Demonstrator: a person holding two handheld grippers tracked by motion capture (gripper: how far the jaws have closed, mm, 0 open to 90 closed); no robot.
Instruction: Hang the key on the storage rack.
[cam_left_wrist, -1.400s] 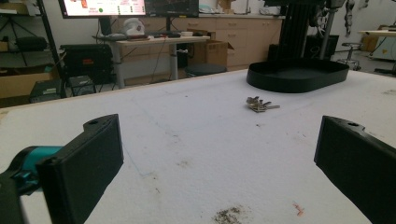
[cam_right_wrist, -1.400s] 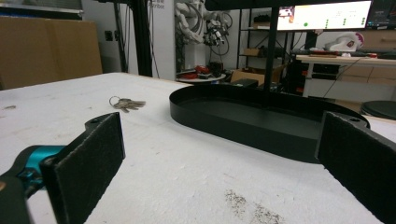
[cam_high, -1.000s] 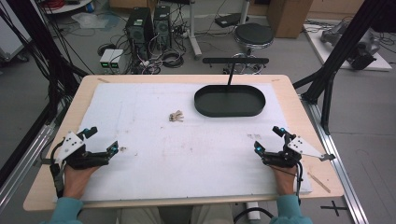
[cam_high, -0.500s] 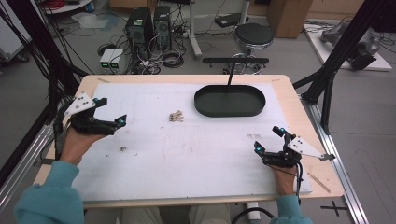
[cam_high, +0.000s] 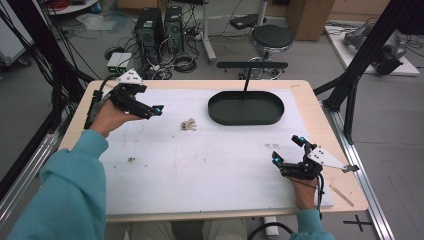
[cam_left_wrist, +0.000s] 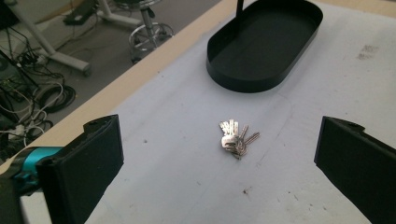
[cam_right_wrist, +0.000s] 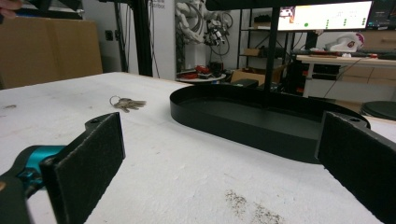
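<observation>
Two grippers work over a white mat on the worktop (cam_high: 325, 107), and the bunch of keys (cam_high: 189, 124) serves as the landmark. It lies flat on the mat with bare surface all round it. The left gripper (cam_high: 152, 111) hovers just to the left of the keys, off the mat, jaws wide apart and holding nothing. The black oval tray (cam_high: 245, 116) sits to the right of the keys, near the worktop's far edge, and a dark post rises from behind it. The right gripper (cam_high: 286, 150) rests well to the right of the keys and nearer the person, close to the worktop's right edge, its jaws also spread with nothing between them.

From the left gripper view the keys (cam_left_wrist: 235, 136) lie midway between the two black jaws, a little ahead of them, fanned out on a ring; the tray (cam_left_wrist: 224, 70) stands beyond, empty. The right gripper view, low to the mat, shows the keys (cam_right_wrist: 126, 104) far off and small, left of the tray (cam_right_wrist: 219, 123), whose far end is cut off behind the right-hand jaw. How many keys there are is hard to make out.
</observation>
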